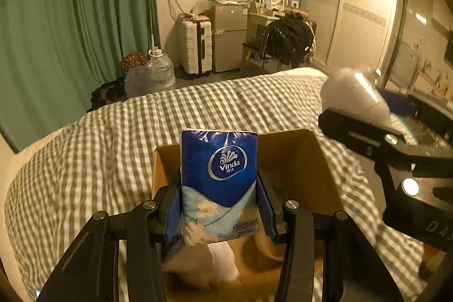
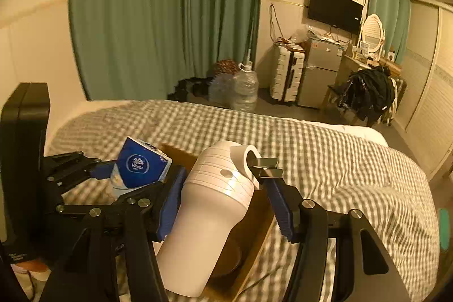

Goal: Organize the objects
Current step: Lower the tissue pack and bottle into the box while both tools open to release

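My left gripper (image 1: pixel 220 212) is shut on a blue Vinda tissue pack (image 1: pixel 219 183) and holds it upright over an open cardboard box (image 1: pixel 297 160) on the bed. The pack also shows in the right wrist view (image 2: pixel 141 166), at the left. My right gripper (image 2: pixel 226 203) is shut on a white tumbler with a handle (image 2: pixel 209 214), tilted above the same box (image 2: pixel 252 231). The tumbler shows blurred at the right of the left wrist view (image 1: pixel 354 95).
The box sits on a bed with a green-and-white checked cover (image 1: pixel 113 146). Something pale lies inside the box (image 1: pixel 223 259). Beyond the bed are water jugs (image 1: pixel 158 72), a white suitcase (image 1: pixel 196 47), a small fridge (image 1: pixel 229 38) and a chair draped with dark clothes (image 1: pixel 288 41).
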Available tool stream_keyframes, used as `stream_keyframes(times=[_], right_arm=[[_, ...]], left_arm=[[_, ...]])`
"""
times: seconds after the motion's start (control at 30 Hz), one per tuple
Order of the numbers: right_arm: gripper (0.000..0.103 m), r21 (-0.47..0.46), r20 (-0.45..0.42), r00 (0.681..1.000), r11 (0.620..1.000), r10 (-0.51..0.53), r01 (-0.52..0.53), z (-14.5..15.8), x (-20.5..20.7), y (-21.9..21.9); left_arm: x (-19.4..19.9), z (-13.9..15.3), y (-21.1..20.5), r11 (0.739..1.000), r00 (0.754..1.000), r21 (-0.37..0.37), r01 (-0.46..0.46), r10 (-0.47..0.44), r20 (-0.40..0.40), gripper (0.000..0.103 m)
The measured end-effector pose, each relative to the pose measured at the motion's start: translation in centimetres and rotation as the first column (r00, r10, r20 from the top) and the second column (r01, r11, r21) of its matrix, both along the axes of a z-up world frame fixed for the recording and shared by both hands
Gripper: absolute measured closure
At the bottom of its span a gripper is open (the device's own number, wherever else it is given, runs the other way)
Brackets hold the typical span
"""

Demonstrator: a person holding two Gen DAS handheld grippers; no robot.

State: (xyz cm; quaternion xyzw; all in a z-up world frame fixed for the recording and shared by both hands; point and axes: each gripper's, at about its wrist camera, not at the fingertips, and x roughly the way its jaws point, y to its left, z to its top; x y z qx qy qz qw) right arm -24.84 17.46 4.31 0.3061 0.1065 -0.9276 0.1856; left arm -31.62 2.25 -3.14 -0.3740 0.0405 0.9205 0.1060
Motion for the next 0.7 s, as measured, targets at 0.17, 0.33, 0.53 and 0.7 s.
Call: stream_keyframes(times=[0.17, 0.33, 0.53, 0.7], right_arm=[[0.046, 0.083, -0.029, 0.999, 0.996, -0.016, 0.018, -2.0, -3.4, -0.5], [0.046, 0.090, 0.036, 0.999, 0.996, -0.007, 0.003, -5.5, -5.9, -0.5], [0.046, 0.123, 0.096, 0.995, 0.992, -0.022, 0.010, -8.9, -6.3, -0.7], [0.046, 0.113, 0.117, 0.992, 0.993, -0.040, 0.027, -10.1, -5.9, 0.0]], left_arm=[[-2.5, -3.0, -0.2, 1.000, 0.999, 0.005, 0.020, -0.020, 0.042, 0.056], [-2.9, -6.2, -0.1, 0.998, 0.993, -0.016, 0.055, -0.053, 0.108, 0.055], [-2.6, -7.7, 0.6, 0.997, 0.989, -0.033, 0.067, -0.062, 0.132, 0.055], [-2.4, -8.0, 0.5, 0.998, 0.989, -0.027, 0.050, -0.046, 0.141, 0.052]])
